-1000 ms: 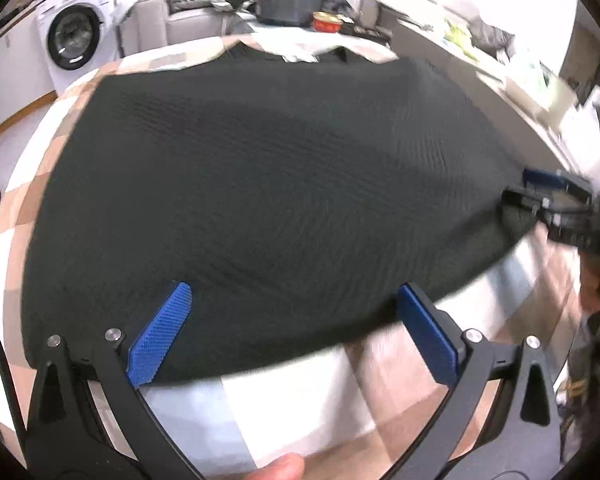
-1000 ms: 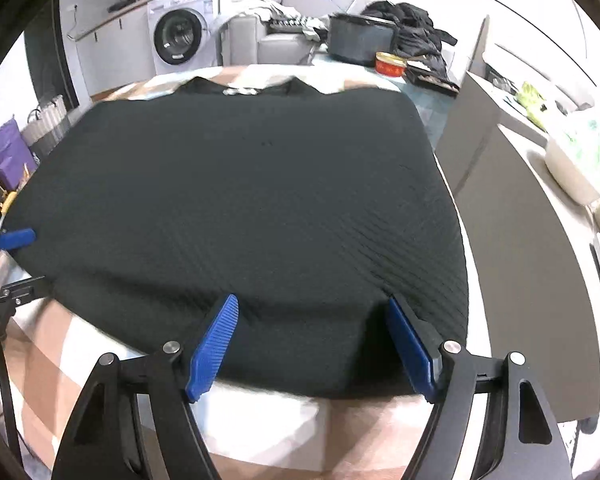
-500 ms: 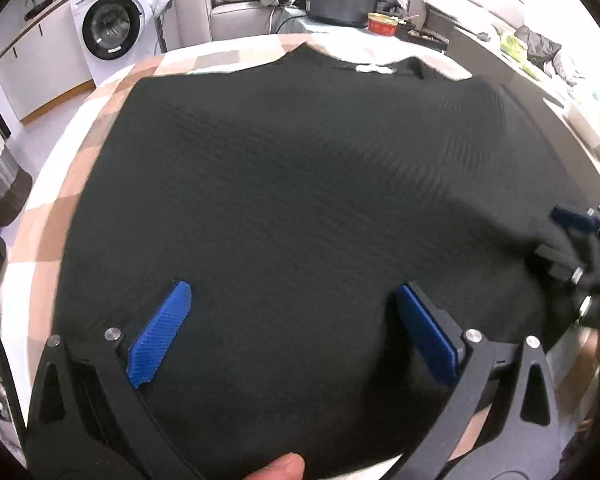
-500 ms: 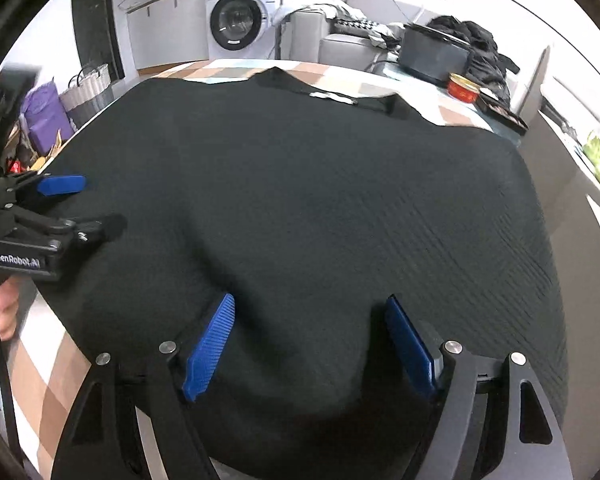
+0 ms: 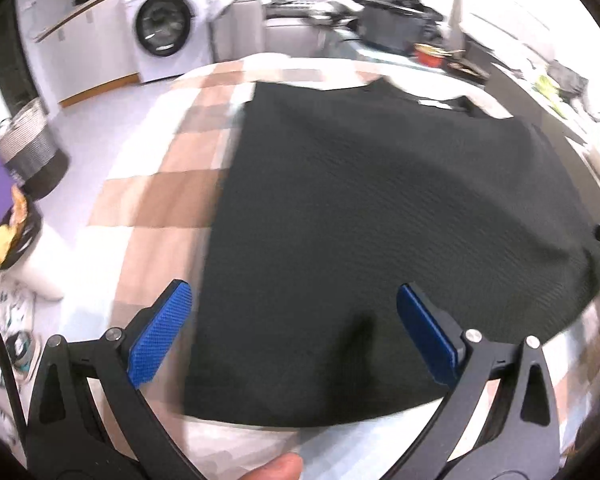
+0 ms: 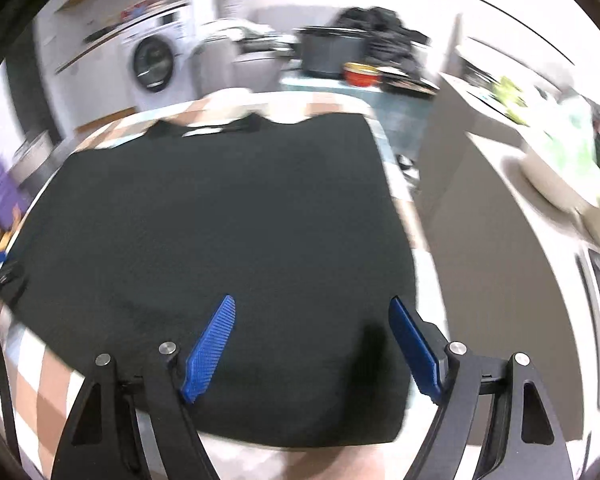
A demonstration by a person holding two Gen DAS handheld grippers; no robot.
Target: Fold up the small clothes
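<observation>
From the left wrist, a black knit top (image 5: 380, 216) lies flat and unfolded on the checked tablecloth (image 5: 160, 208), the left gripper (image 5: 292, 320) spread empty above its near hem; from the right wrist, the right gripper (image 6: 312, 324) hovers likewise agape, washing machine (image 6: 152, 64) and cluttered counter (image 6: 500, 168) well clear.
</observation>
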